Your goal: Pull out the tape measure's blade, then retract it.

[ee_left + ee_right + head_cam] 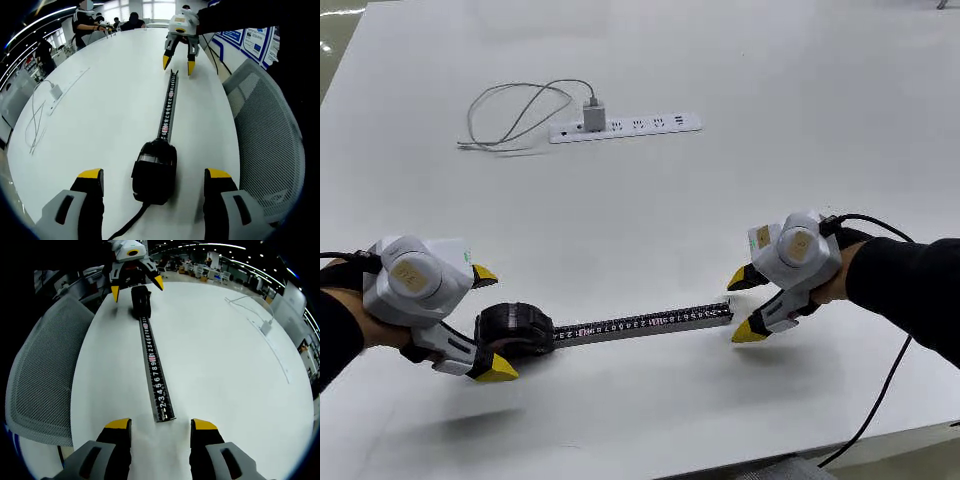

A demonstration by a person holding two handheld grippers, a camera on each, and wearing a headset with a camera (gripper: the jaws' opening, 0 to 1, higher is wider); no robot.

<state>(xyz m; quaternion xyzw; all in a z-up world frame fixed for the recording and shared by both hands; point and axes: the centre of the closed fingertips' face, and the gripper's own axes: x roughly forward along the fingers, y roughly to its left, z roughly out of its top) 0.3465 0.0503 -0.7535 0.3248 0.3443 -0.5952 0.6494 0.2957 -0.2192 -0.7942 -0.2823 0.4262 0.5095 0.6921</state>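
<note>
Finding 1, position. The tape measure (515,328) lies on the white surface (720,80), near the edge closest to the person. Its blade (645,322) is drawn out flat along the surface toward the right claw (743,306).

Finding 2, claw state. The left claw (154,174) stands apart, with 1 jaw on each side of the black case, and we see a gap on both sides. The right claw is also apart. Its jaws flank the blade's free end, just short of it in the right gripper view, and clamp nothing.

Finding 3, handling. We judge the case to be hard, compact and fairly dense, with a rounded shell that could roll or slip if pinched high. The flat sides, low down, look like the soundest hold. The blade looks thin and springy, stiff along its length but quick to buckle if bent. The hook at its tip is the place to take it. Since it lies extended with nobody holding it, we suspect a lock or friction is at work, so it may snap back once released.

Finding 4, count.
- 1 tape measure with 1 blade
- 2 claws
- 1 power strip (625,126) carrying 1 charger (593,113) and 1 looped cable (510,115), well apart from the work
- 1 mesh chair (270,135) beside the surface
</note>
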